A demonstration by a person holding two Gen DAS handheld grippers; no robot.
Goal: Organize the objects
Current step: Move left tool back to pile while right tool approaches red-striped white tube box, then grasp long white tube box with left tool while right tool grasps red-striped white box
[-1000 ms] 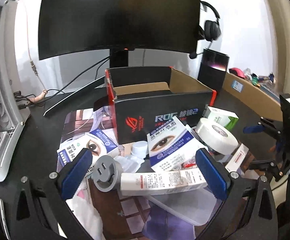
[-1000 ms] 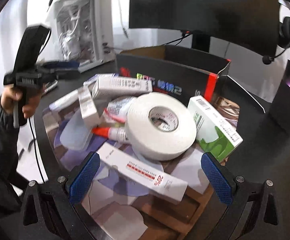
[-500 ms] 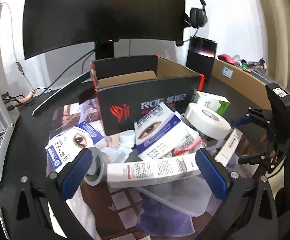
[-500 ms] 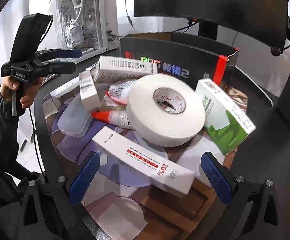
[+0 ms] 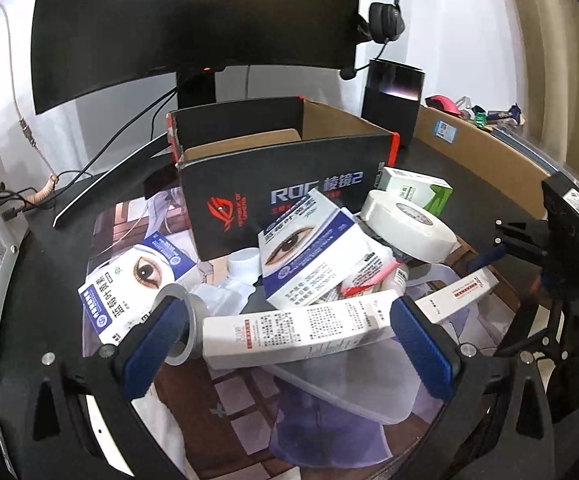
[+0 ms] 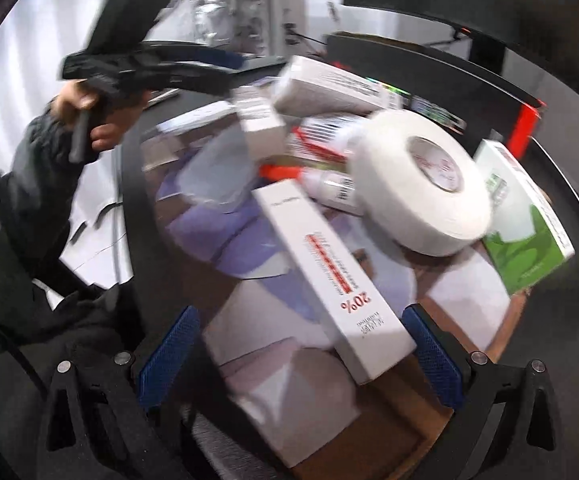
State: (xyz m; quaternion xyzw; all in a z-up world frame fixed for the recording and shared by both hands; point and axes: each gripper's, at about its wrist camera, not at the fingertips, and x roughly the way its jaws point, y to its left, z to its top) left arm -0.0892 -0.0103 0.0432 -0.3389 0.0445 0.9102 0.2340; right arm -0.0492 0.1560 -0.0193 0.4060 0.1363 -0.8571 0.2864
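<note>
The long white printed carton [image 5: 301, 330] lies crosswise between the left hand-held gripper [image 5: 289, 344] (spread wide, like the right hand-held gripper [image 6: 297, 354]).

ROG box [image 5: 289, 184]: matt cardboard (raw brown inside) | tape roll [image 5: 407, 224]: white, smooth | claw pads [image 5: 421, 354]: textured rubbery blue

Tape roll [image 5: 407, 224] lies right of eye-print box [image 5: 313, 248], before open carton [image 5: 285, 168].

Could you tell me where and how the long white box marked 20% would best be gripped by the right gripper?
Grip the long white box across its narrow width, near the printed end closest to the right gripper, coming from above. That end lies free on the mat, while the far end runs in among the glue bottle and the tape roll. The open jaws look wide enough.
</note>
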